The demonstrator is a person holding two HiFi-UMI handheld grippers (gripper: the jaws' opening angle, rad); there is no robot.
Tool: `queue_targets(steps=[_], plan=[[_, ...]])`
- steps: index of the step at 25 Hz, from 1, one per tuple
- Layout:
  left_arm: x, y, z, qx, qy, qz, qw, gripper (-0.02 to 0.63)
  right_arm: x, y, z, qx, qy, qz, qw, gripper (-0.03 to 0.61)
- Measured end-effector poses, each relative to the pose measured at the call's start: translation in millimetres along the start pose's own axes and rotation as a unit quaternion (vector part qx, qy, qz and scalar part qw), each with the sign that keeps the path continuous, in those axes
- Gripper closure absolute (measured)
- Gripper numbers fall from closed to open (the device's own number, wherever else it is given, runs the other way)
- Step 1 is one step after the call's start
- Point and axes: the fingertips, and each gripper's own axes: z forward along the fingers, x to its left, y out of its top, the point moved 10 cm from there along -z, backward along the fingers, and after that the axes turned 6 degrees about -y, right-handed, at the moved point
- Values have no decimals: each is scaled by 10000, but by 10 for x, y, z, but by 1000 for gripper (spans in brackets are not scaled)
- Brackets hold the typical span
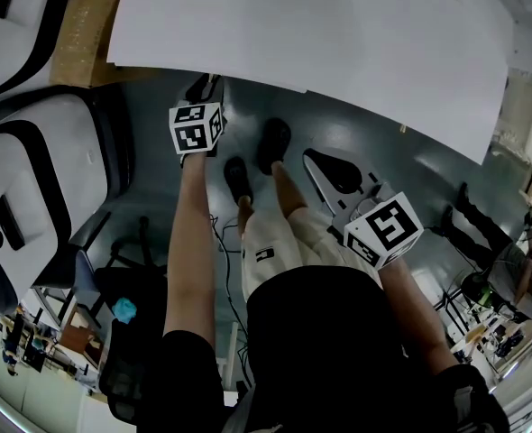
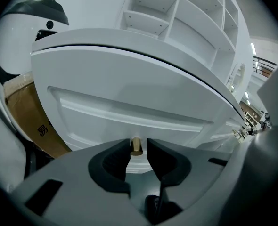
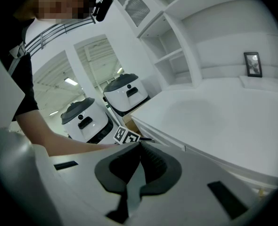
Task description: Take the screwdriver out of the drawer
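Left claw (image 2: pixel 138 150), lower centre: jaws partly apart, straddling the brass knob (image 2: pixel 136 145) of the closed white drawer (image 2: pixel 129 109), with a sliver of gap at the knob's right side. Right claw (image 3: pixel 140 149), lower centre: jaws pressed together, empty; the white table (image 3: pixel 214 117) lies to its right. Screwdriver: out of sight.

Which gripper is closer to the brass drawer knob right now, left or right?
Left. The left gripper has the brass knob between its parted jaws at the drawer front. The right gripper, shut and empty, hangs back to the side, clear of the drawer.
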Motion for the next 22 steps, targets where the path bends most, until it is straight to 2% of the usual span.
queue_targets(steps=[4, 14, 22], plan=[[11, -1, 10, -2, 127, -55, 9999, 523, -8, -11, -16, 15, 8, -4, 10000, 560], [-6, -18, -6, -114, 167, -89, 9998, 528, -69, 0, -44, -31, 30, 16, 10000, 560], [19, -39, 4, 12, 155, -111, 9998, 528, -23, 20, 23, -19, 112, -15, 9999, 560]])
